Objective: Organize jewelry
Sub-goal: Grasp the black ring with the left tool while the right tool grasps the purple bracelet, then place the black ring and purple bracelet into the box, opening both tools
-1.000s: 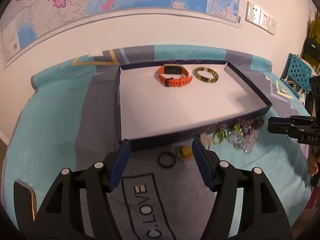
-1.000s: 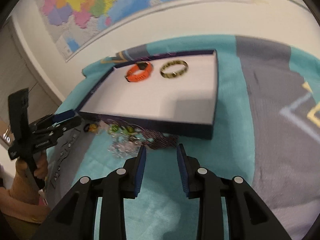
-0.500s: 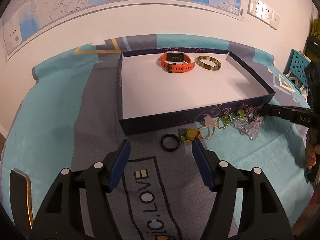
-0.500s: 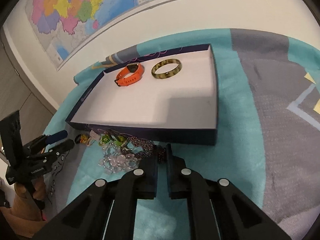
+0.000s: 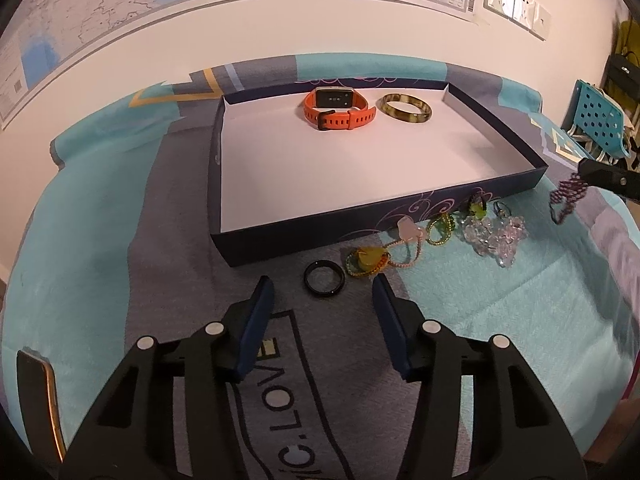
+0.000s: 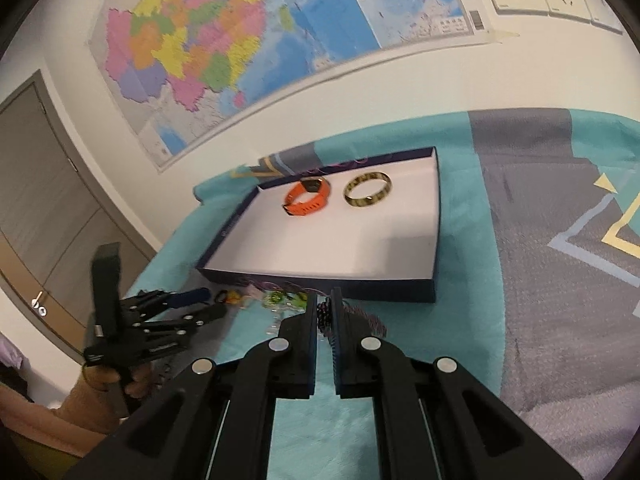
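Closing left gripper [image 5: 323, 300]: jaws narrowing, nothing between; black ring [image 5: 324, 277] just ahead on blanket, rigid, light, best pinched across rim.
Right gripper [image 6: 324, 314]: pressed onto purple beaded bracelet [image 6: 322, 315], limp, dangling, light, near tray [image 6: 320, 282].

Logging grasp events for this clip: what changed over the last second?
The right gripper closed on the dark beaded bracelet beside the tray and lifted it off the blanket. The left gripper is closing, nothing between its jaws. The orange watch, tortoiseshell bangle and black ring stayed put.
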### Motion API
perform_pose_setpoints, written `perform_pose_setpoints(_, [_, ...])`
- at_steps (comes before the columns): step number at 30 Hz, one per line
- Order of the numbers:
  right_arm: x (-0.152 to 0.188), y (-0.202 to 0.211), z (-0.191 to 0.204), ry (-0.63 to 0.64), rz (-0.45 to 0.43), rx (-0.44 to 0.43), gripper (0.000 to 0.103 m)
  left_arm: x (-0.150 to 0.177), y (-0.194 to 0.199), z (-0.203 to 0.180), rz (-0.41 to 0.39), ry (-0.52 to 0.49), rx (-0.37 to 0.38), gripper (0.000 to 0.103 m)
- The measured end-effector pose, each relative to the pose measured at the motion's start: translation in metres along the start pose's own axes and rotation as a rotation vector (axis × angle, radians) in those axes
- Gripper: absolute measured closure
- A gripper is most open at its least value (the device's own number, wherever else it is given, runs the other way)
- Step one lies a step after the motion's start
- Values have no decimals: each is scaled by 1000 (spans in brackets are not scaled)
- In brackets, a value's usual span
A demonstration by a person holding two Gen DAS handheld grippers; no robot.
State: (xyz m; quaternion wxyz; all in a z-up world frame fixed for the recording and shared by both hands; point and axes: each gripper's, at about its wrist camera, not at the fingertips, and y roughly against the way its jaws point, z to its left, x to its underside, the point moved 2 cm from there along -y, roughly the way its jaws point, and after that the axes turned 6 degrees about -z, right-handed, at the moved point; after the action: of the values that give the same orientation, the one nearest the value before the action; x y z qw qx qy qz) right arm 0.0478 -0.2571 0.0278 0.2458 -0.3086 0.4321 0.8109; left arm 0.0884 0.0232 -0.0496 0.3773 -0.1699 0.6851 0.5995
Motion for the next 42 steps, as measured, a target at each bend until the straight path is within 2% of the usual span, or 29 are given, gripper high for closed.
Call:
perform_pose_setpoints(7, [1,-2,8,10,5,-28,98,-1,-2,-1,5,-22,-3,64])
perform_pose_setpoints(11, [5,-9,9,6,22,-33,98,0,-1,-7,1,-42,17,81])
perform_pose_setpoints(22, [2,-13,16,25,20,-48,98,0,9,-6,-11,-2,43,81])
perform_pose_setpoints(32, [-19,-16,22,52,-5,-65,98,-25,30,-11,-92,0,84,81])
perform_pose_setpoints(42, [-45,-34,18,63,-14,-58,98,-44,20,-12,-104,-9,90,81])
